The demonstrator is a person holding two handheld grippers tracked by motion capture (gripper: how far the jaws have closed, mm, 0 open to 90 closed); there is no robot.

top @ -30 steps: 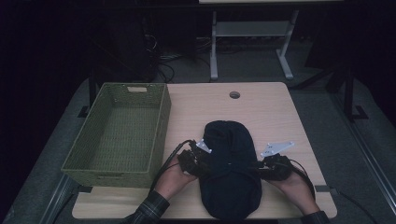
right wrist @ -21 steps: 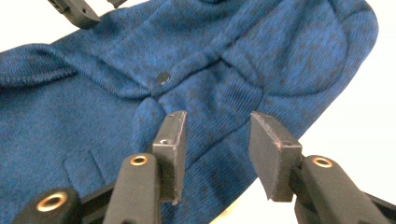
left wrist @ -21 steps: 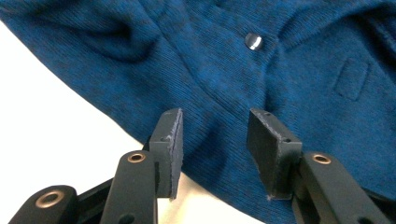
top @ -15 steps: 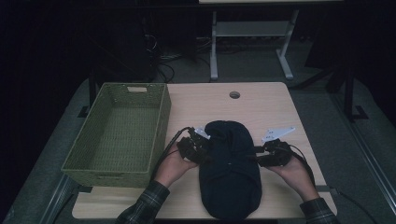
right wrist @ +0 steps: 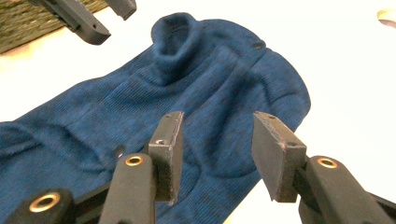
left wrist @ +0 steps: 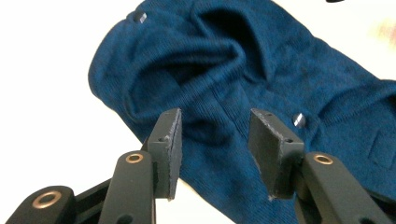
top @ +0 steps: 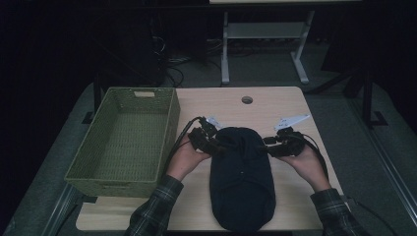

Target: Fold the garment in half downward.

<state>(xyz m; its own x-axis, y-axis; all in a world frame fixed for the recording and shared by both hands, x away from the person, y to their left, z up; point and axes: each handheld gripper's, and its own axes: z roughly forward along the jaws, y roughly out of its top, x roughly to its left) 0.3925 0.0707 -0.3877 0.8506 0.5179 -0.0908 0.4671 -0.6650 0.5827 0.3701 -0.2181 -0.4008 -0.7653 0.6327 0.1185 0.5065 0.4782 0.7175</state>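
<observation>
My left gripper (top: pixel 212 143) has just let its jaws spread; they stand apart over the dark blue knitted garment (top: pixel 242 179), gripping nothing. My right gripper (top: pixel 272 144) has likewise just been opening and holds nothing, its pads clear of the cloth. The garment lies folded lengthwise on the pale wooden table (top: pixel 216 103), between my hands. The green woven basket (top: pixel 167 129) stands just left of it.
</observation>
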